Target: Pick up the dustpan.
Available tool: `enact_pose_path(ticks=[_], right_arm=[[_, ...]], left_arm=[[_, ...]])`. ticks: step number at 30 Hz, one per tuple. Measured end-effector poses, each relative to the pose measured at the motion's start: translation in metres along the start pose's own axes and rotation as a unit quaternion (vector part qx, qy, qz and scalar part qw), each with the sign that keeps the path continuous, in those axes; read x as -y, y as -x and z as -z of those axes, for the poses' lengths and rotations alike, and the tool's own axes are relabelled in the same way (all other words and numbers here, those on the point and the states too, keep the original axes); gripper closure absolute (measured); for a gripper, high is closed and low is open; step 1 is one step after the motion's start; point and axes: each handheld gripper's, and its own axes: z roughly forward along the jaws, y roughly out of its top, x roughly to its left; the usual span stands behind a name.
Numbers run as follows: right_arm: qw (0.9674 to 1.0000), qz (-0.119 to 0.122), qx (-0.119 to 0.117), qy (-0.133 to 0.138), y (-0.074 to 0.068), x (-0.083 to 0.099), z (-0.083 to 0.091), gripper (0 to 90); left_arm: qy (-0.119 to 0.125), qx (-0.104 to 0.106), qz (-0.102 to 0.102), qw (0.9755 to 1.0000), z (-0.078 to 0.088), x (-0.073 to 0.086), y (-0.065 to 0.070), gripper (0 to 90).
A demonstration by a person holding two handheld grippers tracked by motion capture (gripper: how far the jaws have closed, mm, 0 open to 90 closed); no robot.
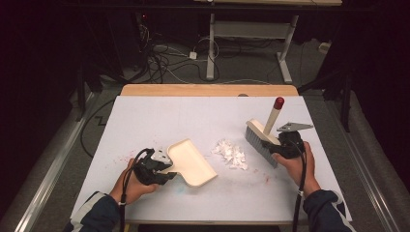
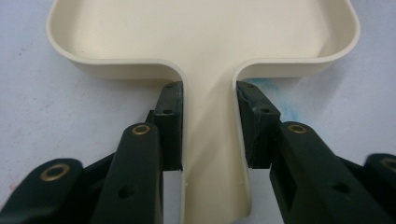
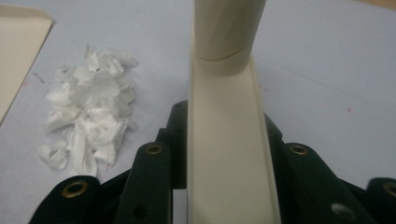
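The cream plastic dustpan [image 1: 192,162] lies flat on the pale grey sheet covering the wooden bench [image 1: 159,116], left of centre, its handle clamped between the jaws of the left hand-held gripper [image 1: 167,175]. The right hand-held gripper [image 1: 274,149] is closed on the cream hand brush with grey bristles and a red-tipped handle [image 1: 263,135], which stands on its bristles right of centre. A small heap of torn white paper scraps [image 1: 231,153] sits between brush and dustpan, apart from both.

The room around the bench is dark; beyond the far edge lie tangled cables on the floor [image 1: 159,55] and the white legs of another table [image 1: 251,43].

The left gripper view shows the pads pressing both sides of the dustpan's narrow handle [image 2: 210,140] and a faint blue stain on the sheet beside it. The right gripper view shows the brush's cream back [image 3: 229,140] between the jaws, with the scraps [image 3: 88,112] lying off to one side.

The far half of the sheet is bare; the brush stands near the right edge, and both hands are near the front edge.
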Motion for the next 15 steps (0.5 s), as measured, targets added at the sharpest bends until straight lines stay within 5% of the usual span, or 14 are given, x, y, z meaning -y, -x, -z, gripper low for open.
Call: enact_pose_path(ticks=[4, 15], right_arm=[[0.9996, 0.000, 0.025, 0.015, -0.008, -0.002, -0.008, 68.1], [0.9989, 0.010, 0.037, 0.028, -0.034, -0.008, -0.020, 68.1]], left_arm=[[-0.004, 0.001, -0.003, 1.0000, -0.002, -0.001, 0.002, 63.9], [-0.005, 0.010, -0.017, 0.9998, -0.005, -0.008, 0.004, 63.9]])
